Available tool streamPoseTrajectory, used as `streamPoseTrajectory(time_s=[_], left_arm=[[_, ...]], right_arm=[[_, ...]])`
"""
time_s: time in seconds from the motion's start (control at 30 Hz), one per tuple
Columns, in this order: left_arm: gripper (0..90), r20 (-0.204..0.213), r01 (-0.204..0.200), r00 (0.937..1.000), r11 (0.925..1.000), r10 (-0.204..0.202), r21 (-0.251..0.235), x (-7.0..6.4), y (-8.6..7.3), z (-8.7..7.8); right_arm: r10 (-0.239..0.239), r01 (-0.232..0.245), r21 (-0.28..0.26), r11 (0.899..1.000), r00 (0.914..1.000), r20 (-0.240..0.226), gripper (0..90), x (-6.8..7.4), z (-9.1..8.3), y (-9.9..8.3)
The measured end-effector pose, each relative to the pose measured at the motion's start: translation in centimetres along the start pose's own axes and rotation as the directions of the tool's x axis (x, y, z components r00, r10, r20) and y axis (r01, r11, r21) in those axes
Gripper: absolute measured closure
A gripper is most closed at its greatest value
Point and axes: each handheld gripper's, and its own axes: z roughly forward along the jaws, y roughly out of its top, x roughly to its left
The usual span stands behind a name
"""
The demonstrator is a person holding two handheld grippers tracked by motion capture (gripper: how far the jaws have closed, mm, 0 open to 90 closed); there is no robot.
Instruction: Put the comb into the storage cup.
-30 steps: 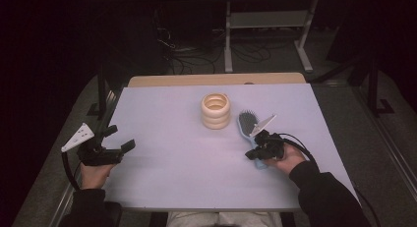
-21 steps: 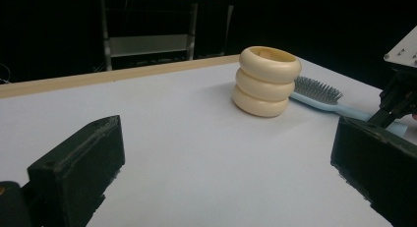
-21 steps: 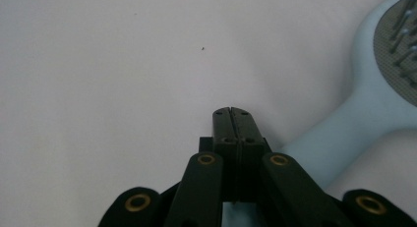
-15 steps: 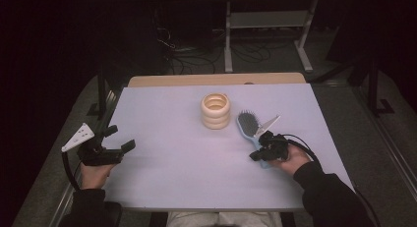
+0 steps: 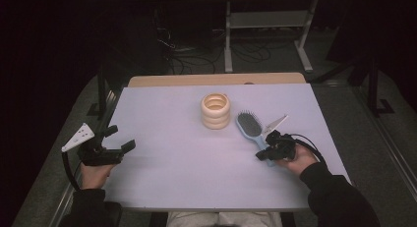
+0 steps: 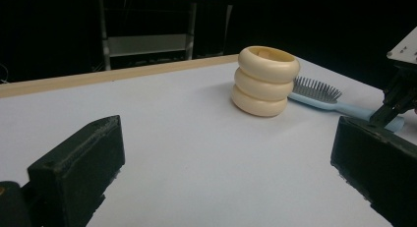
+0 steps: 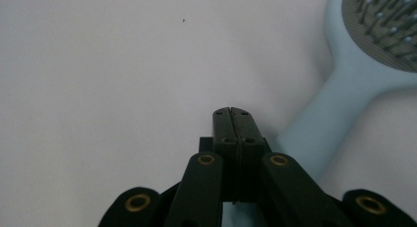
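Hairbrush first: a light blue plastic paddle hairbrush [image 5: 252, 130] with dark bristles lies flat on the pale lavender tabletop [image 5: 172, 163], bristles up, head just to the right of a cream ring-stacked holder [image 5: 216, 110] and close beside it, though I can't tell if they actually touch. Its handle runs back toward the person's right side.

The right gripper [image 5: 268, 152] is down at the tail end of that handle. In the right gripper view its jaws are pressed flat together with nothing pinched between them, and the handle [image 7: 324, 124] lies just to their right, so no grab going on. The left gripper [image 5: 119, 140] sits way over at the left edge of the table, jaws spread wide, nothing in them; from its own camera you look straight across at the holder [image 6: 264, 79] with the brush [image 6: 319, 95] behind it.

How it'll handle, my guess: pretty light, hard plastic, stiff, not fragile at all. The handle looks smooth, so it could be a bit slippery and might pivot in the jaws if you take it near the very end, since the head is likely the heavier part. I'd open up and take it across the handle's width, further up toward the neck, closer to the balance point. The bristle pad looks like a bad spot: springy pins, nothing flat to clamp on. Since it lies flat on the table, the jaw tips need to go right down to the surface on both sides of the handle.
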Motion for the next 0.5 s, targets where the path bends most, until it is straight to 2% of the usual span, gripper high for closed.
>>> streamPoseTrajectory(time_s=[0.5], left_arm=[[0.0,0.006,0.001,1.0000,1.0000,-0.001,0.002,0.0,0.0,0.0]], right_arm=[[0.029,-0.029,-0.010,1.000,0.9990,0.033,89.1,-0.8,-1.2,-1.4]])
